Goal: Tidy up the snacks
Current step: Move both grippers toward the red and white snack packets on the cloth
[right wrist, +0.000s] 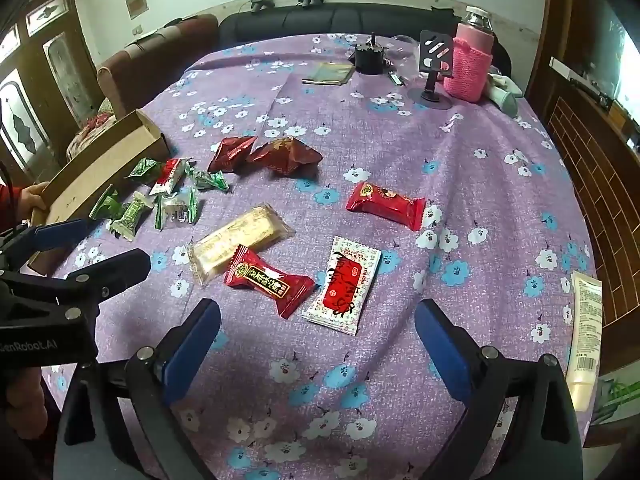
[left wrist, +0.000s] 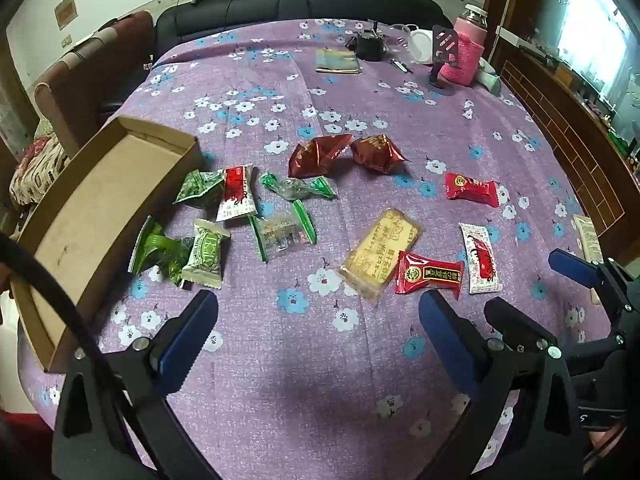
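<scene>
Glossy foil snack wrappers (left wrist: 471,191), matt cardboard box (left wrist: 100,216), woven tablecloth (left wrist: 320,380)

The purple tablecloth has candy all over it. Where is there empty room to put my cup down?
Bare cloth lies in the middle of the tablecloth, between the two dark red packets and the pink bottle. More lies near the open left gripper and right gripper. It is crowded beside the cardboard box, where the green snacks pile up.
</scene>
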Motion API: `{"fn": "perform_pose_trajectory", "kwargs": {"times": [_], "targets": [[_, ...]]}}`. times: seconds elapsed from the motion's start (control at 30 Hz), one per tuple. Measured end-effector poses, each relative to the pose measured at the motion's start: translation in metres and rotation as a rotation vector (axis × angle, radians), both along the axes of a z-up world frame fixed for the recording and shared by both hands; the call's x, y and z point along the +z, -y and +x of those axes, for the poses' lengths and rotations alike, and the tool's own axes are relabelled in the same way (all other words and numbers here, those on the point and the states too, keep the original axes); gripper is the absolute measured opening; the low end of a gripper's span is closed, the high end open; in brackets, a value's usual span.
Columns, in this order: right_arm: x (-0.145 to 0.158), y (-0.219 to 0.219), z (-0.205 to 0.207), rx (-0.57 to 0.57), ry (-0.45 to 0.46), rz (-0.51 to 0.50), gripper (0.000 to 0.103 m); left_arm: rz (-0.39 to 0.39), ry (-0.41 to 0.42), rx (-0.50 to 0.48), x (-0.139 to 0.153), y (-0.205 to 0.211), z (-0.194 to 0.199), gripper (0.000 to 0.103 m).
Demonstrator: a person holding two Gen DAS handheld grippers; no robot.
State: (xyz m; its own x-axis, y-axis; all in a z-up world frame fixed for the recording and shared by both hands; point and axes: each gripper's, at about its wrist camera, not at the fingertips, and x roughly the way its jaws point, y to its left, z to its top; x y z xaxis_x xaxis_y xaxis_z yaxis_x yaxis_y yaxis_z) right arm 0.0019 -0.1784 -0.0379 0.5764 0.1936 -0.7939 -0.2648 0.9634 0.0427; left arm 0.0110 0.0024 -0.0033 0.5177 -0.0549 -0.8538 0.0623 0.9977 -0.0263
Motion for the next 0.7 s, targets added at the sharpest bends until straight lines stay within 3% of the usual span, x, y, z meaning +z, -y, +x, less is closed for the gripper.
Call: {"fn": "perform_pose_trajectory", "kwargs": {"times": [0.7], "targets": [[-0.001, -0.015, 0.001, -0.006, 0.002, -0.006, 0.098, -0.013, -0.002, -0.01, 0.0, -0.002, 0.002, 0.1]]}}
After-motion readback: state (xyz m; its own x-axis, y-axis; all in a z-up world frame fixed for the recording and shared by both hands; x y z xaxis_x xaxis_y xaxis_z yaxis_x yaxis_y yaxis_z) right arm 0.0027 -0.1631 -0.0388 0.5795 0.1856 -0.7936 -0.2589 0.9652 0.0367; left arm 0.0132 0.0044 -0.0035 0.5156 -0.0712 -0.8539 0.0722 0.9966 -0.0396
